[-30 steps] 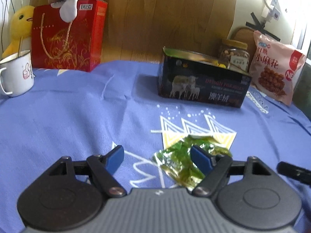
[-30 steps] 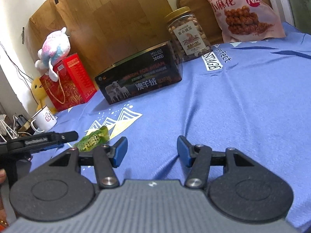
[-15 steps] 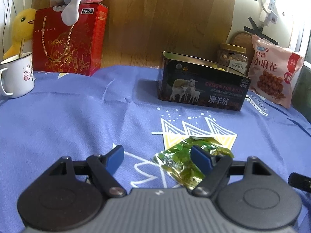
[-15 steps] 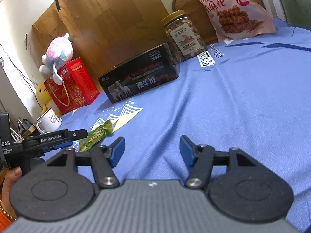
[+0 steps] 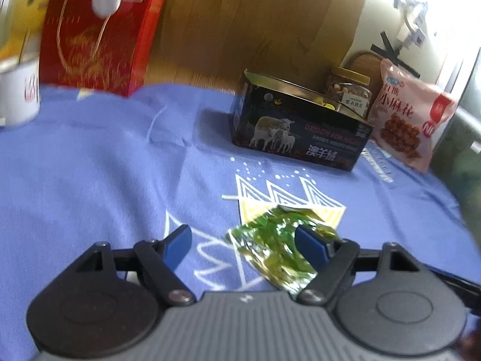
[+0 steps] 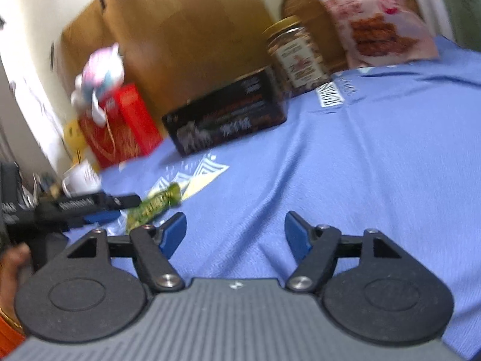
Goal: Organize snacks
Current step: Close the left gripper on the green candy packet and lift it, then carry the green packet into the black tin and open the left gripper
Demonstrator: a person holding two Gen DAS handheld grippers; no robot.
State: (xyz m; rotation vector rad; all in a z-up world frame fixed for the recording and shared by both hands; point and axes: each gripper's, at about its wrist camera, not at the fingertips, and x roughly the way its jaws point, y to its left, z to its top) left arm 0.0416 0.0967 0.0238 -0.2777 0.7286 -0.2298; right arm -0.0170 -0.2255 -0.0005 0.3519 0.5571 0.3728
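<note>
Left hand-held gripper low in frame, jaws spread over a crinkled green foil snack packet on the blue-clothed table, right hand-held gripper empty, jaws just widened, dark open box upper centre.

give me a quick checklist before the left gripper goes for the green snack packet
1. Left gripper open: ok, nothing pressed between its pads.
2. Green snack packet within the opening: not ok, it lies mostly under the right-hand finger, off centre.
3. Packet flat on the blue cloth: ok, nothing resting on it.
4. Dark sheep box open on top to take it: ok; how much room is inside, cannot tell.
5. Right gripper out of the way: ok, its jaws have just been opening, empty, over bare cloth.
6. Sharp view: not ok, both views are blurred.
</note>
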